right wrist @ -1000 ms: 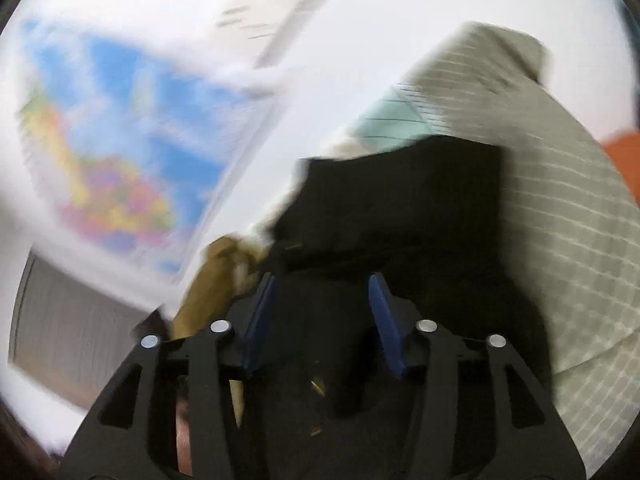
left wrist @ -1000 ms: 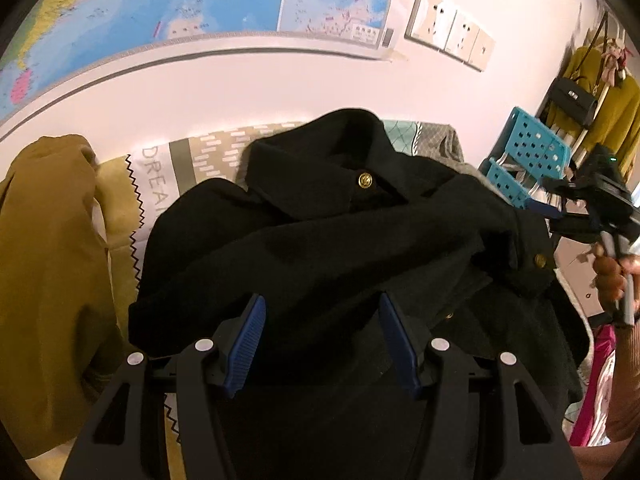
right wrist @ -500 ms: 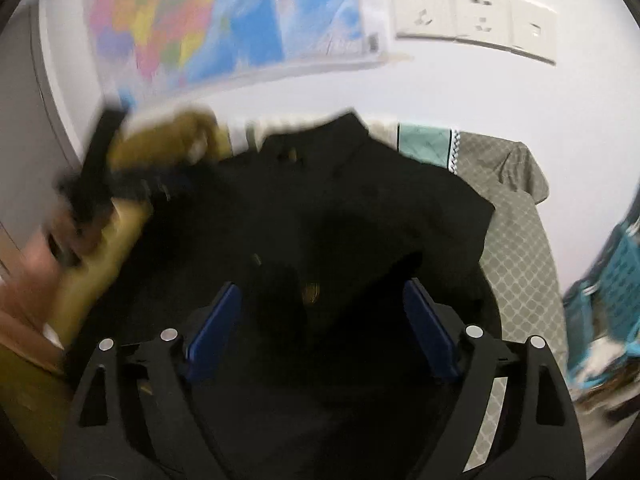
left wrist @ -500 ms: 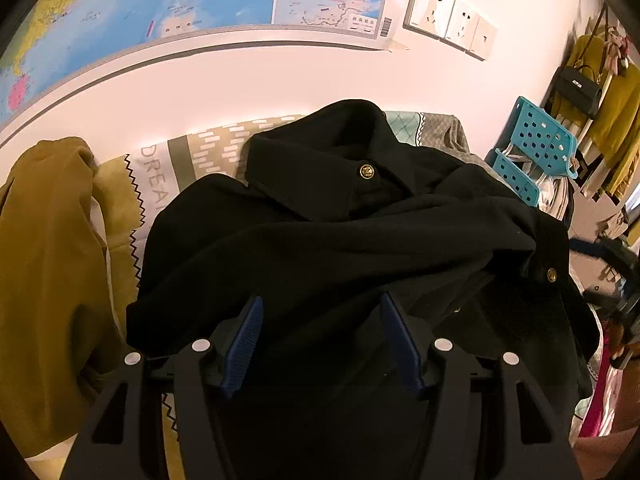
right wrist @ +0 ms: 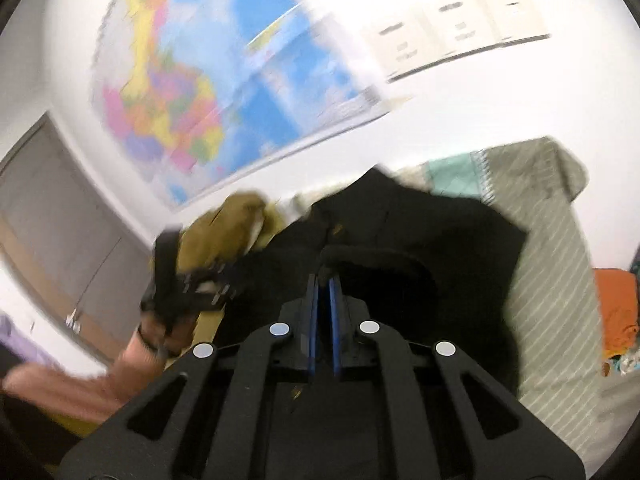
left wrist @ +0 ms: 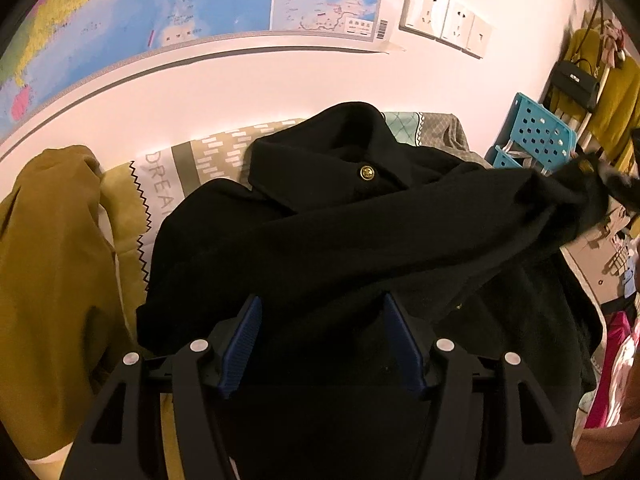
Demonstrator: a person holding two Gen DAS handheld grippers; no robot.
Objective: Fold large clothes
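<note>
A black jacket (left wrist: 340, 240) with gold buttons (left wrist: 367, 172) lies collar-up on a patterned tablecloth (left wrist: 160, 184). My left gripper (left wrist: 322, 320) hovers low over its near part, open, with the blue pads (left wrist: 244, 340) wide apart and fabric lying beneath them. One sleeve (left wrist: 520, 208) is stretched up to the right, where my right gripper (left wrist: 620, 184) shows as a dark blur. In the right wrist view the right gripper (right wrist: 324, 284) is shut on a fold of the black jacket (right wrist: 440, 248) at its tips. The left gripper (right wrist: 172, 280) and the hand holding it appear blurred at the left.
A mustard garment (left wrist: 52, 280) is heaped at the table's left. A blue plastic crate (left wrist: 536, 136) and hanging clothes with a black bag (left wrist: 576, 84) stand at the right. A wall map (left wrist: 200, 8) and sockets (left wrist: 444, 20) are behind. An orange cloth (right wrist: 616, 312) lies past the grey chequered cover (right wrist: 552, 280).
The right gripper went from wide open over the jacket to shut on its fabric and rose, pulling a sleeve up and to the right. The left gripper kept still.
</note>
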